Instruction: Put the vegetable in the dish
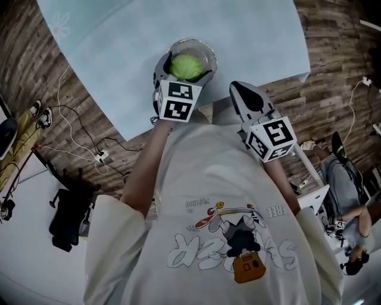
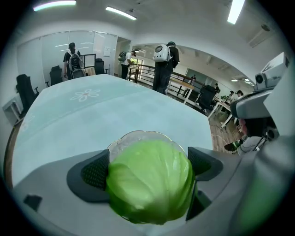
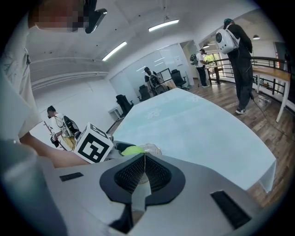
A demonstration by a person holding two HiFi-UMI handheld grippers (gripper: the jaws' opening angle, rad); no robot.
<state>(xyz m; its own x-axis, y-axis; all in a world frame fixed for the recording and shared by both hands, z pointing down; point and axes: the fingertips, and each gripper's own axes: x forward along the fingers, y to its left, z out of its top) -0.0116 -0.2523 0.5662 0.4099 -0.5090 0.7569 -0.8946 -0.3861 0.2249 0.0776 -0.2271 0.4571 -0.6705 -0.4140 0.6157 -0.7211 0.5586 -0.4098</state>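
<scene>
Step in hand: placement; the left gripper (image 2: 148,167) clamps the cabbage (image 2: 150,186) between both pads, directly over the glass dish (image 2: 133,136); contact with the dish cannot be confirmed; the right gripper (image 3: 144,170) has its jaws together, empty. Next move, as judged: lower, then spread the jaws.

Bright, even indoor light falls from long ceiling lamps (image 2: 120,12), visible in both gripper views. The pale desk (image 1: 149,53) is lit flatly, with no hard shadows and little glare. Both gripper views bulge like a fisheye, bending lines and darkening to black at the corners. The cabbage (image 2: 150,182), close to the lens, looks slightly soft, perhaps out of focus. The head view dims over the wooden floor (image 1: 36,53).
</scene>
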